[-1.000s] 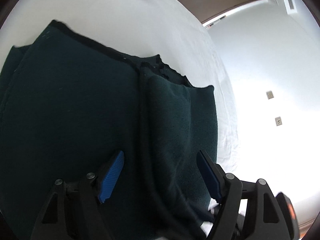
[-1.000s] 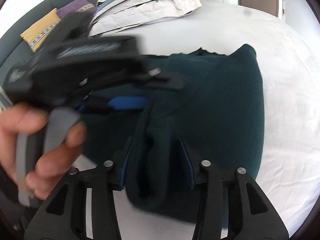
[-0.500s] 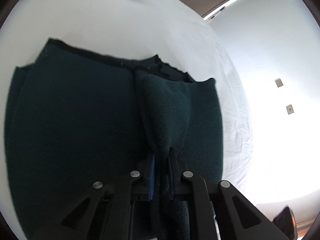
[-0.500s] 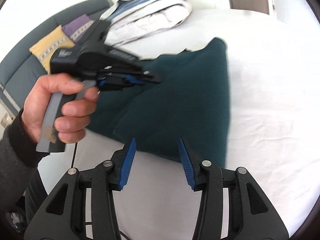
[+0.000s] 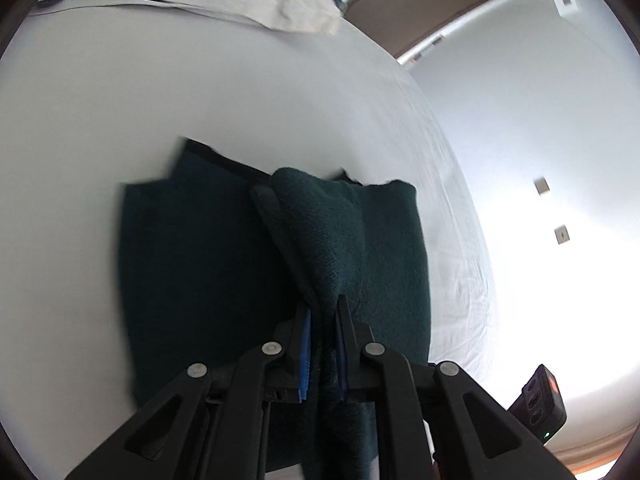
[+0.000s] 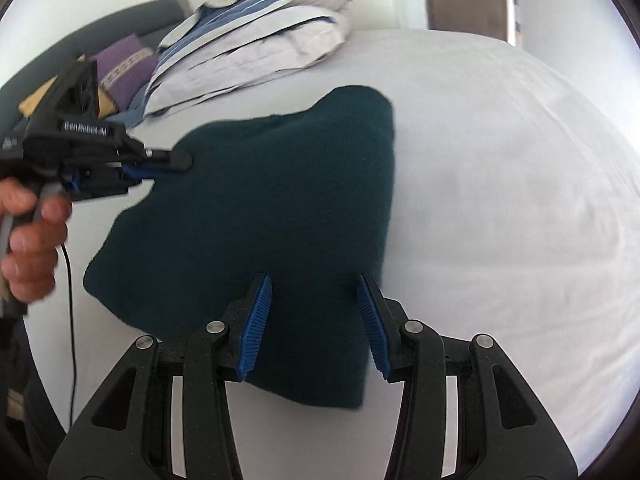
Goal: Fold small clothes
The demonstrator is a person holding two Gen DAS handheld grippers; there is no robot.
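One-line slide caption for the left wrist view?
Left gripper shut on a raised fold of the dark green garment lying on the white bed.

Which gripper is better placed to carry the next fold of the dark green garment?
Left. The left gripper is already shut on a raised fold of the dark green garment, so it can probably carry that flap over. The right gripper is open above the near edge, gripping nothing.

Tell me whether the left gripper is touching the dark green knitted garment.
Touching. The left wrist view shows the left gripper shut on a raised fold of the dark green knitted garment.
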